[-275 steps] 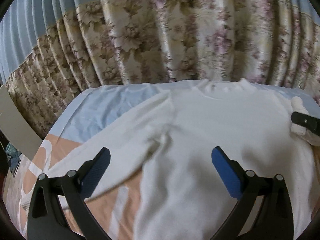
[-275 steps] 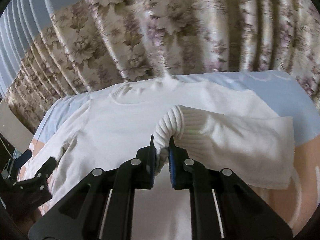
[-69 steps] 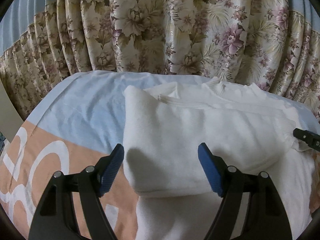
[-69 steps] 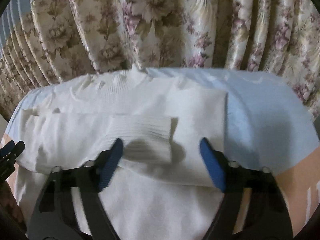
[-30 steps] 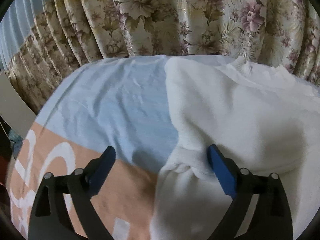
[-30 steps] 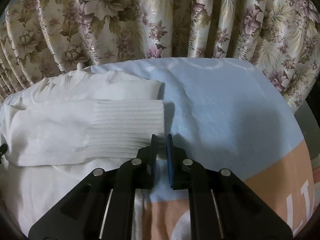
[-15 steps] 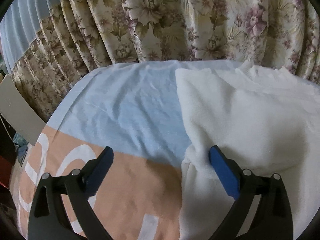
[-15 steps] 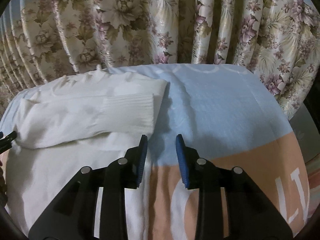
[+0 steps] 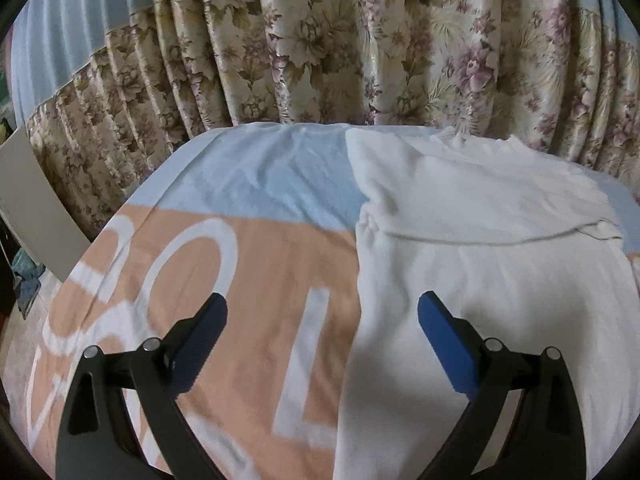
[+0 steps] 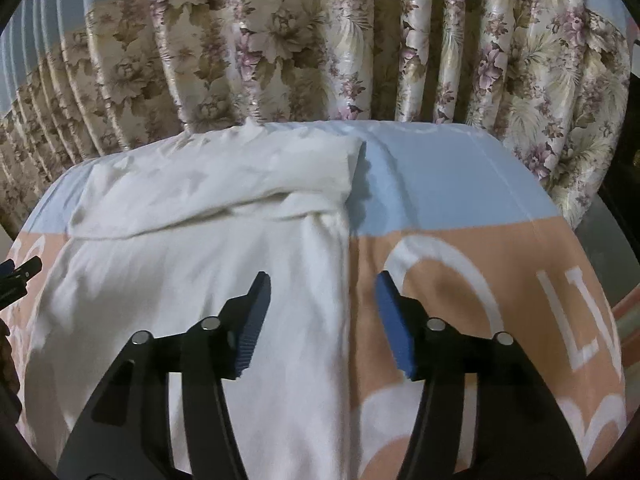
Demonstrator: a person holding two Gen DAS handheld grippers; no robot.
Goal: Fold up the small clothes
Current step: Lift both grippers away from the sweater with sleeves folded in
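Note:
A white knit sweater (image 9: 480, 272) lies flat on the bed, both sleeves folded across its chest; it also shows in the right wrist view (image 10: 224, 256). My left gripper (image 9: 322, 320) is open and empty, hovering over the sweater's left side edge near the lower body. My right gripper (image 10: 320, 304) is open and empty, hovering over the sweater's right side edge. The tip of the left gripper (image 10: 20, 270) shows at the left rim of the right wrist view.
The bed cover (image 9: 224, 272) is light blue at the far end and peach with large white letters nearer me. Floral curtains (image 9: 360, 60) hang right behind the bed. A pale board (image 9: 36, 216) leans at the far left.
Both grippers have pulled back toward me along the sweater's sides, from the folded sleeves to the lower body. The right gripper, shut a second ago, has opened wide.

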